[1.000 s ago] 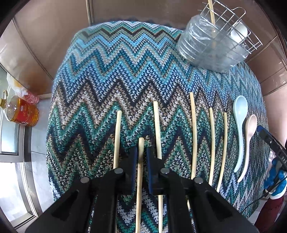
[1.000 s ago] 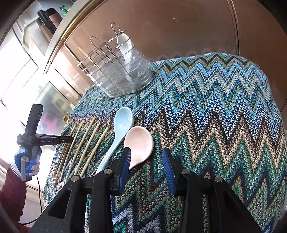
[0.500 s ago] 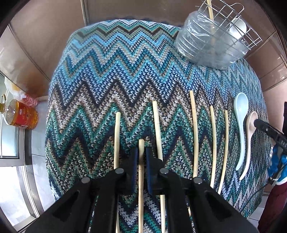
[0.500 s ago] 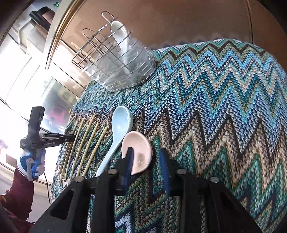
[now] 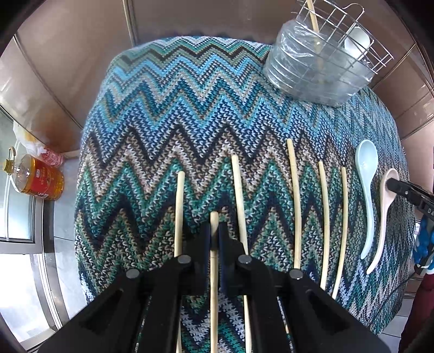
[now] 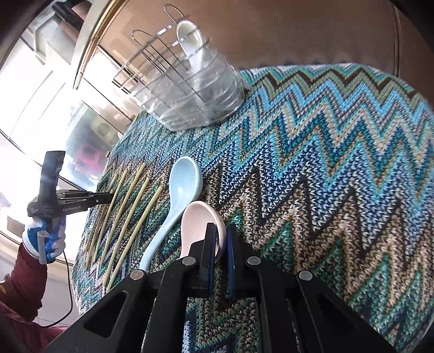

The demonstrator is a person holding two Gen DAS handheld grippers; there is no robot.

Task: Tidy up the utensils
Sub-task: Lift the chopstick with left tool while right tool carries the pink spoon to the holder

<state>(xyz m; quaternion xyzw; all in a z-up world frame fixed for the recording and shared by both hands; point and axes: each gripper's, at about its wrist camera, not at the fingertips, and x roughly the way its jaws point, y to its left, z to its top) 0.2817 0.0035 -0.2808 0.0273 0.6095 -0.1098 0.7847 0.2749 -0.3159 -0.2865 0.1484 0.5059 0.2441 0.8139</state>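
On the zigzag-knit cloth, the left gripper has its two pads pressed against one pale chopstick, whose far tip pokes out just beyond the fingertips while its near end runs back under the black gripper body. Five other chopsticks lie flat on the cloth on either side of it, roughly parallel and apart from one another, one on its left and four on its right. Right of them lies a light blue spoon, bowl at the far end, and just beside it a pink spoon. The right gripper pinches the right rim of the pink spoon's bowl, one pad inside the bowl and the other outside; the spoon looks as if it rests on the cloth. At the far right corner stands a wire utensil rack in a clear ribbed tray, holding a white spoon and one upright chopstick. Off the cloth at the left, an oil bottle lies on a lower surface.
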